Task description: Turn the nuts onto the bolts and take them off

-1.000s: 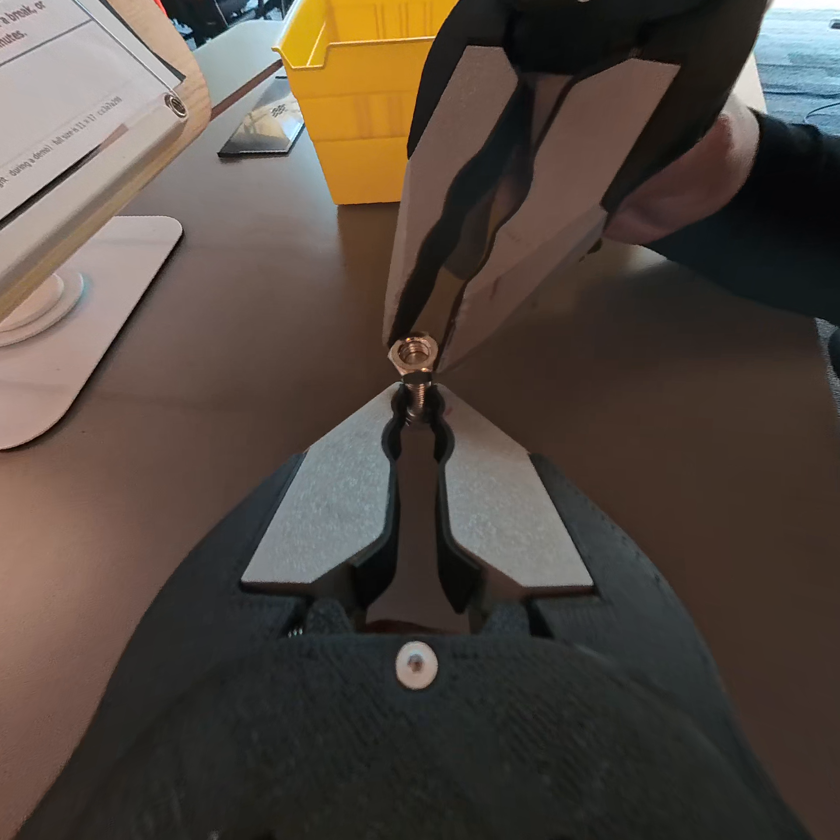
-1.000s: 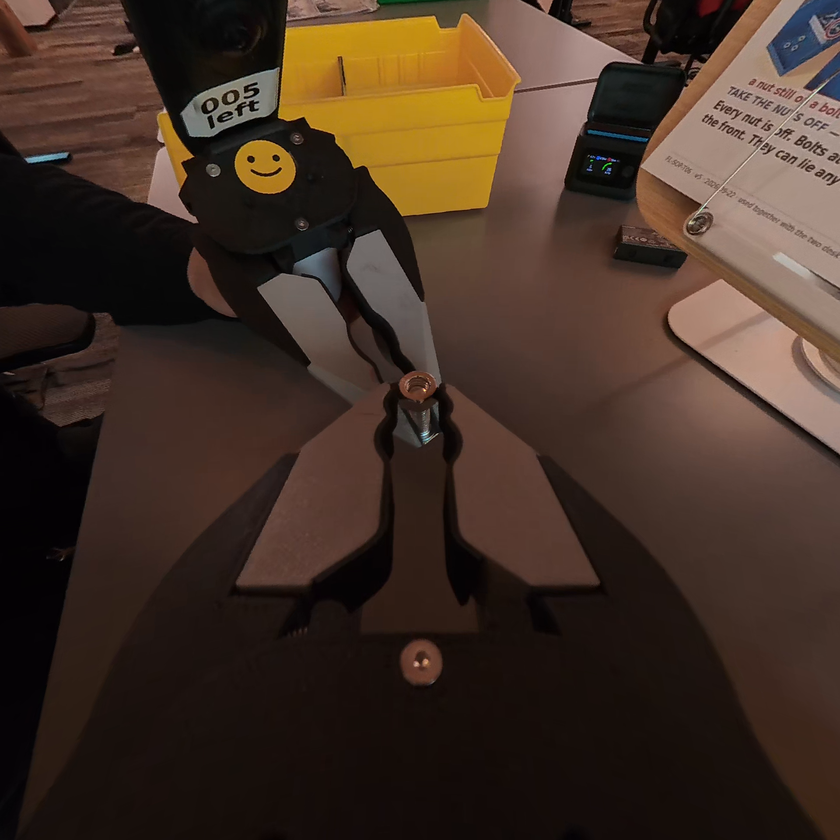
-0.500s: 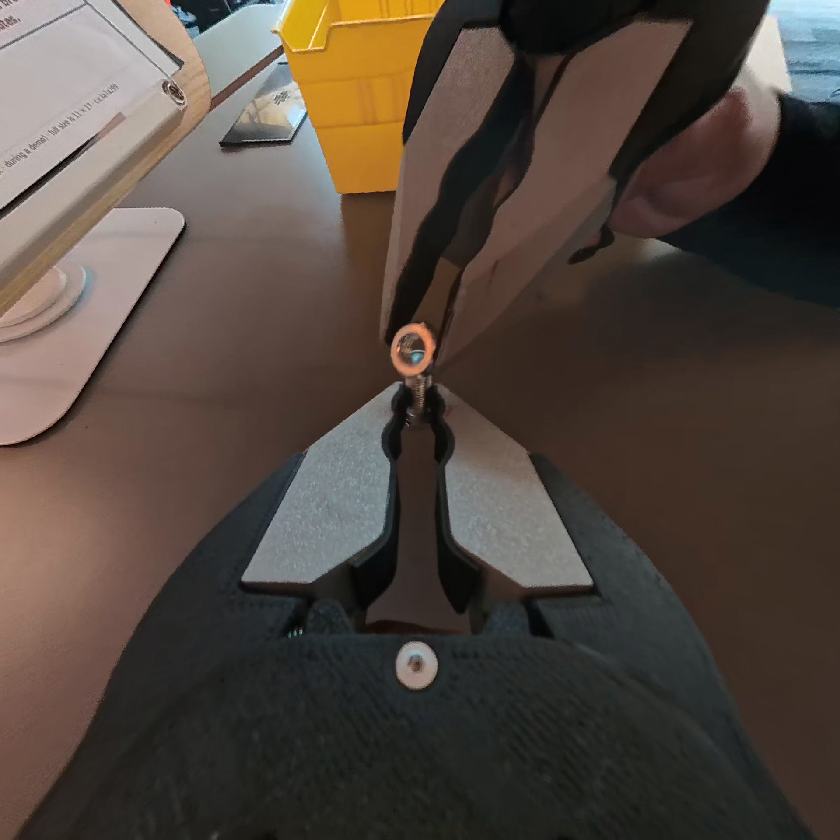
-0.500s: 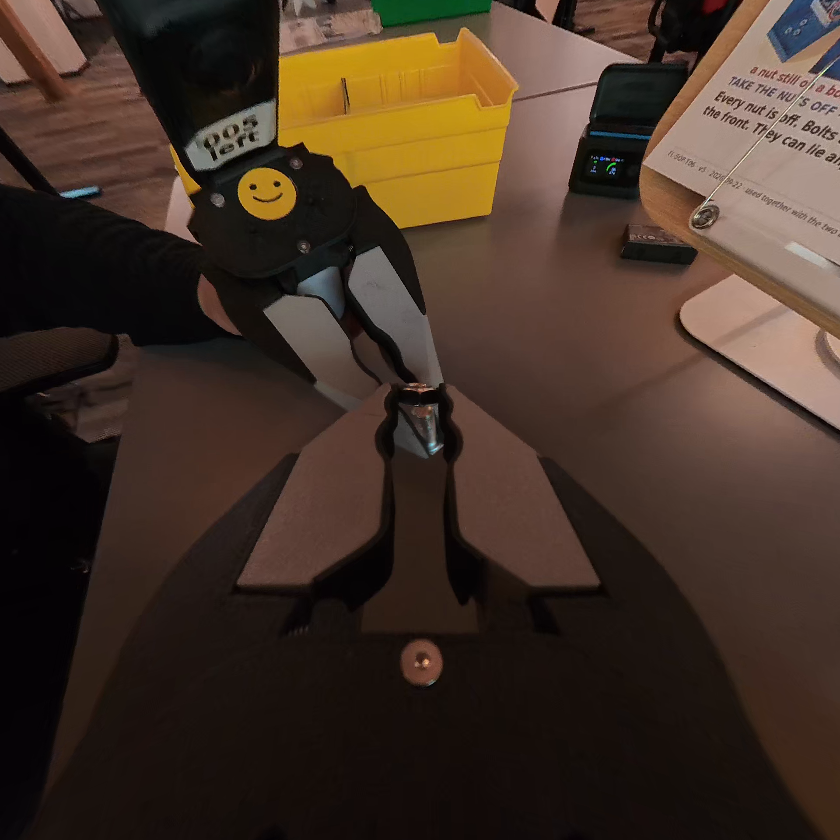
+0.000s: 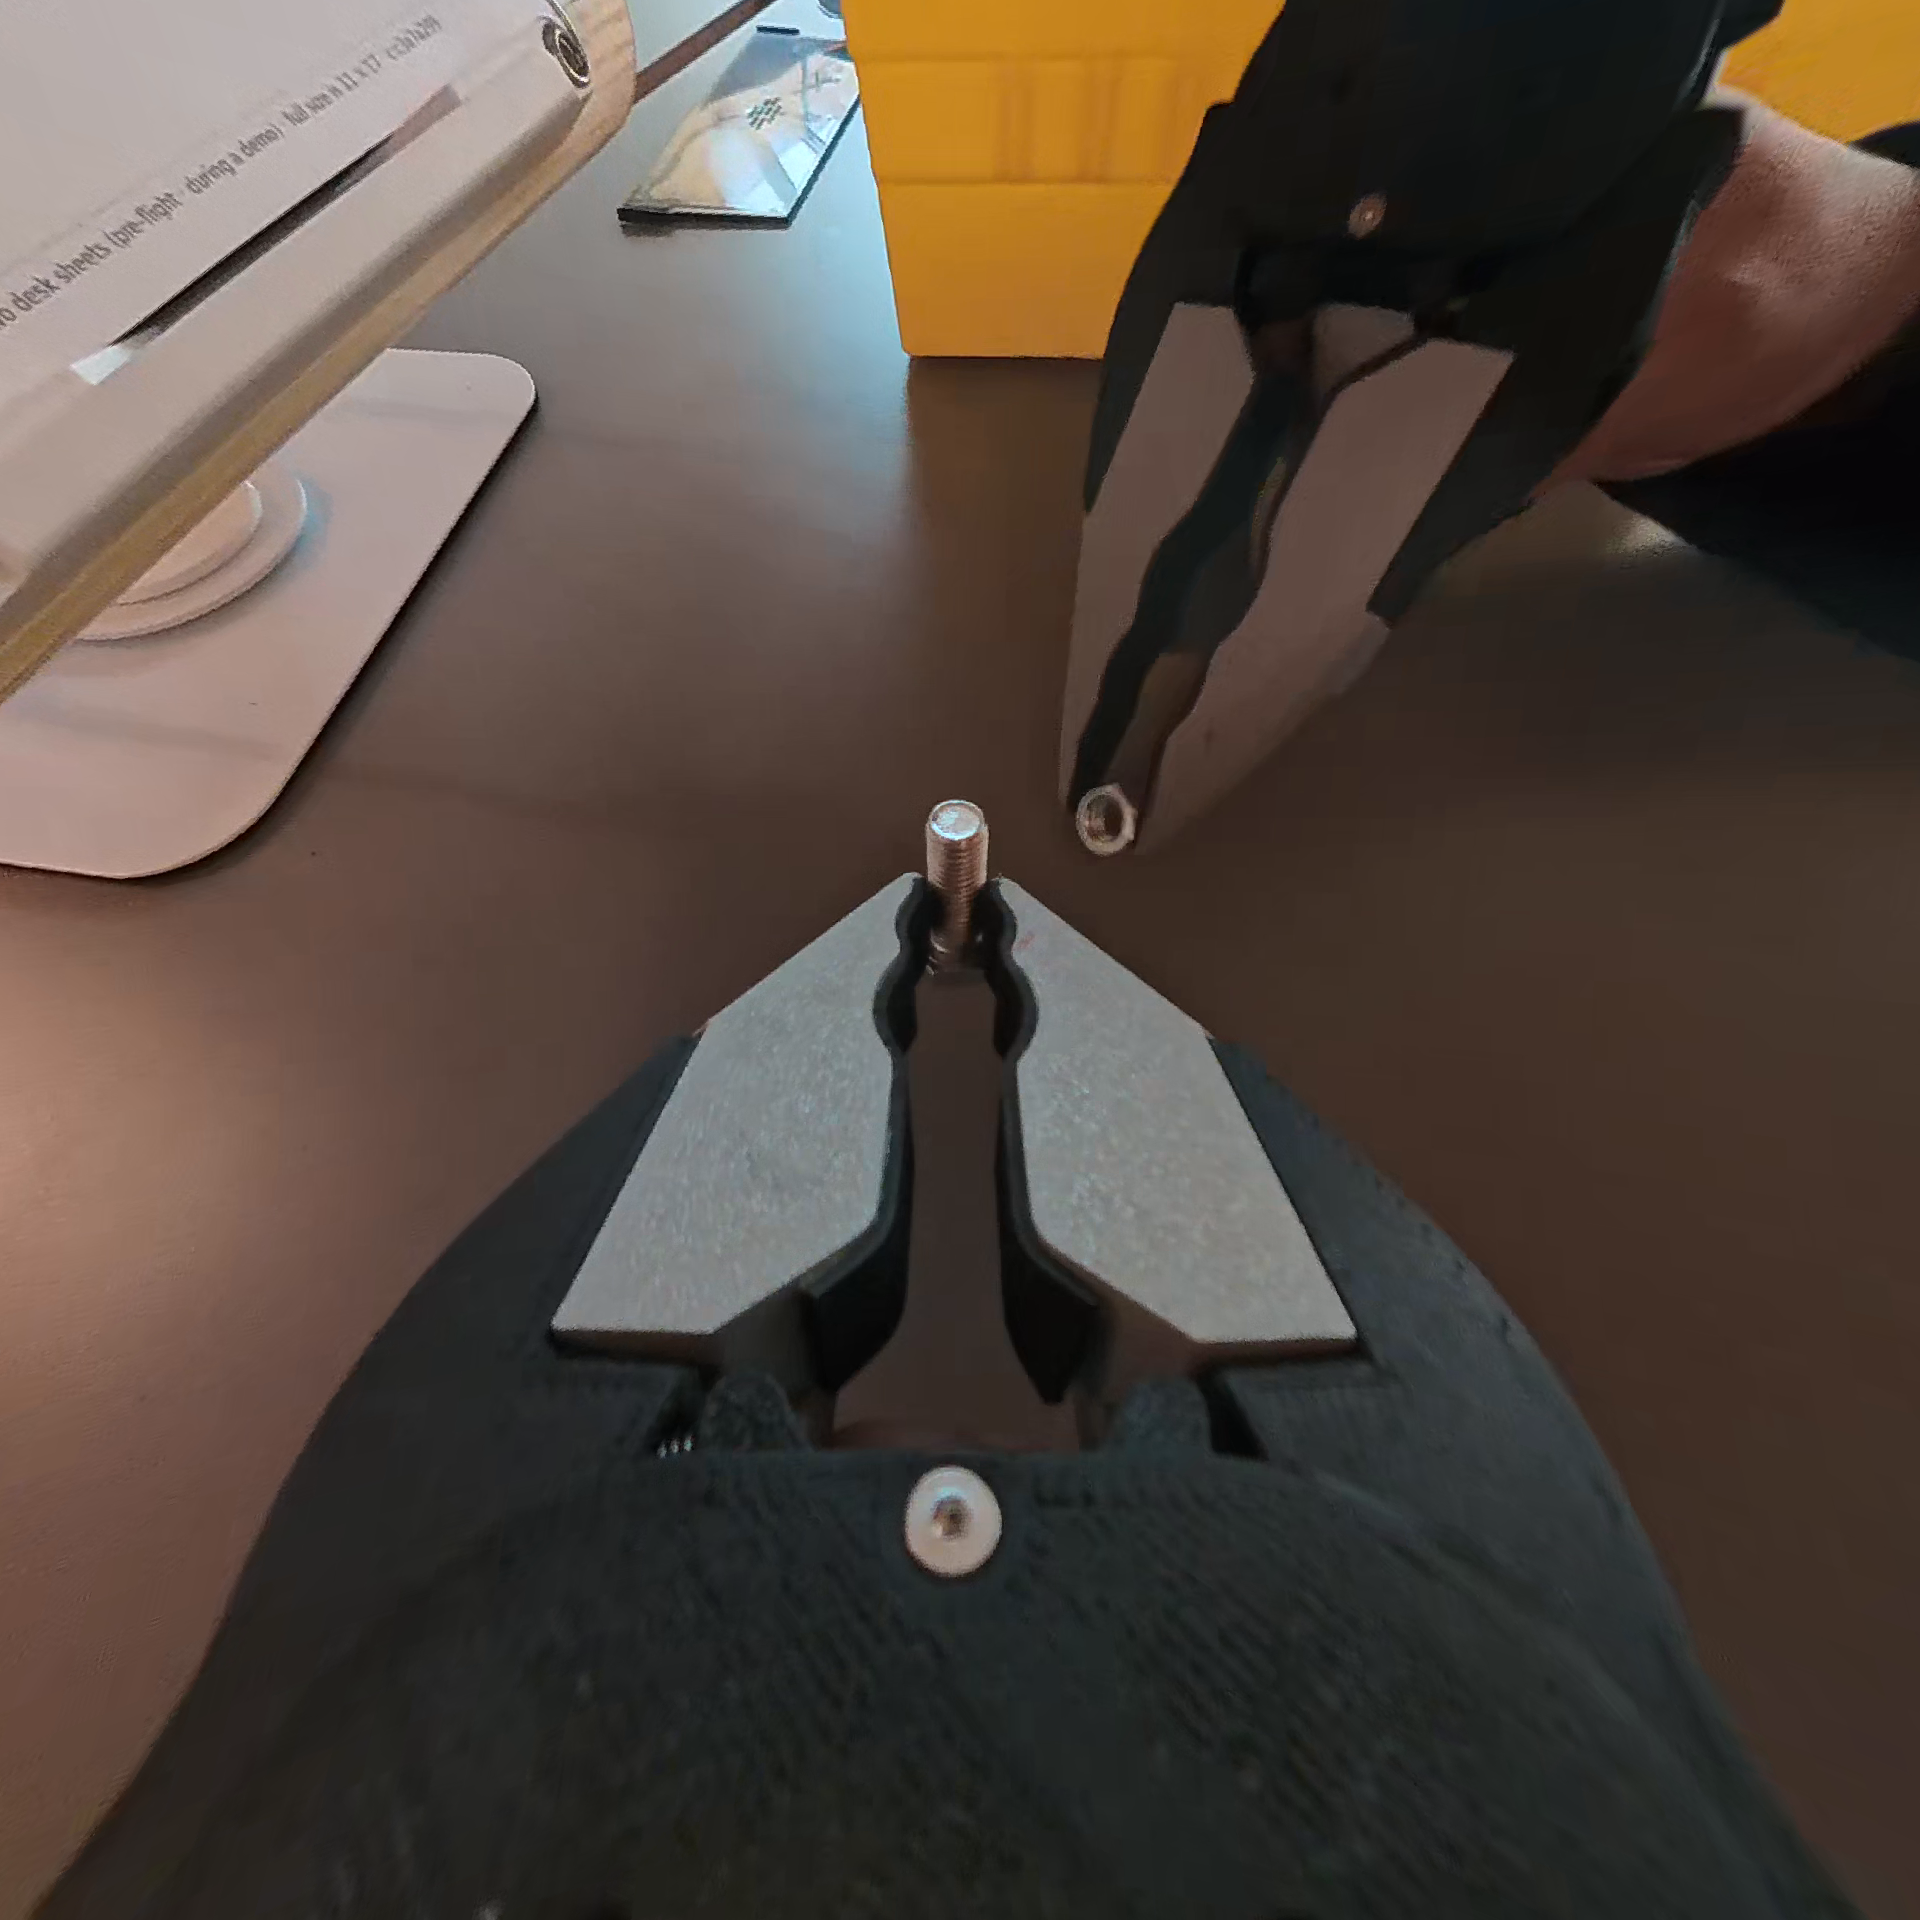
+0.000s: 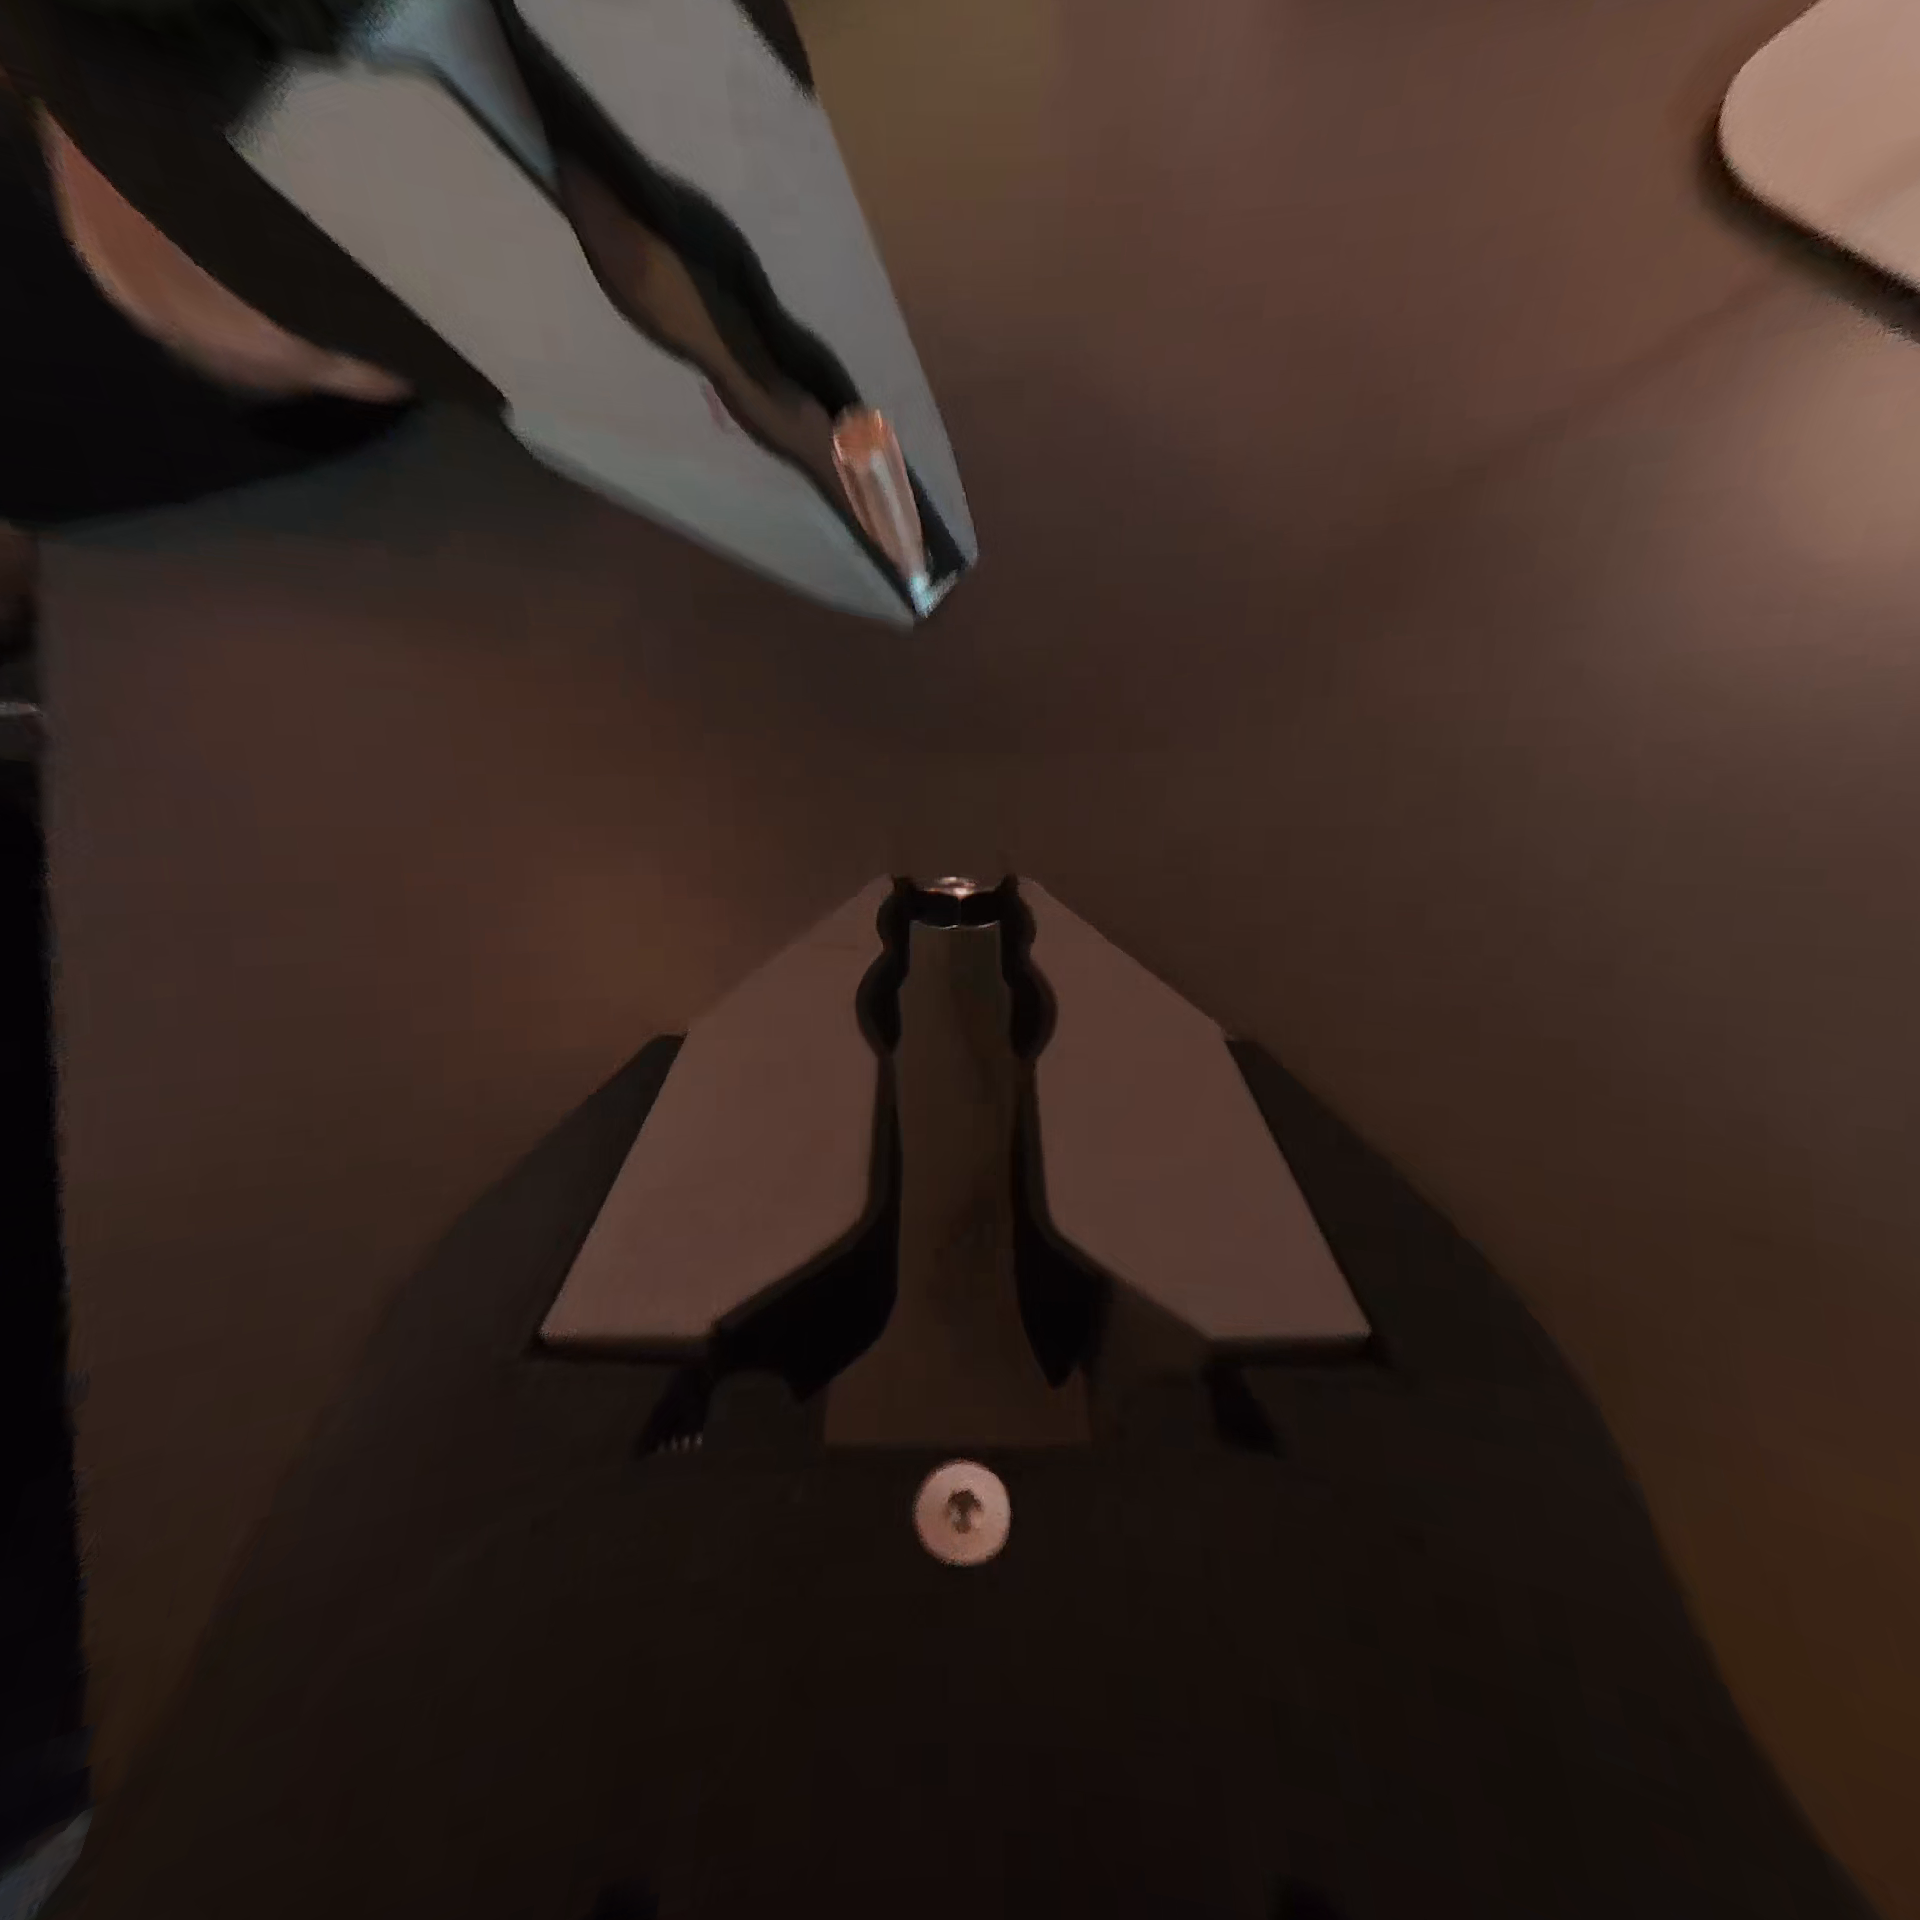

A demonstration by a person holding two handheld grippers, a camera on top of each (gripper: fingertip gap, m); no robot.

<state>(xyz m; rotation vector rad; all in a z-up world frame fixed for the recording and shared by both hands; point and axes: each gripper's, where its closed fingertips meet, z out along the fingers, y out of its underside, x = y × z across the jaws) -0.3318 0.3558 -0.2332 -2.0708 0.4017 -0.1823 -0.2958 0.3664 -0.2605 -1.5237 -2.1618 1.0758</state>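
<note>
At frame centre, left wrist view: my left gripper pinches the threaded steel bolt, tip bare.
Right of the bolt: my right gripper clamps the small steel hex nut, clear of the thread.
Upper frame: yellow plastic bin on dark brown table.
Risk: I judge the edge-held nut could slip and roll.

1 bolt, 1 nut, 2 grippers, 1 yellow bin, 1 sign stand, 1 flat dark card, 1 table.

Office-like workspace: dark desk, yellow bin, document stand.
</note>
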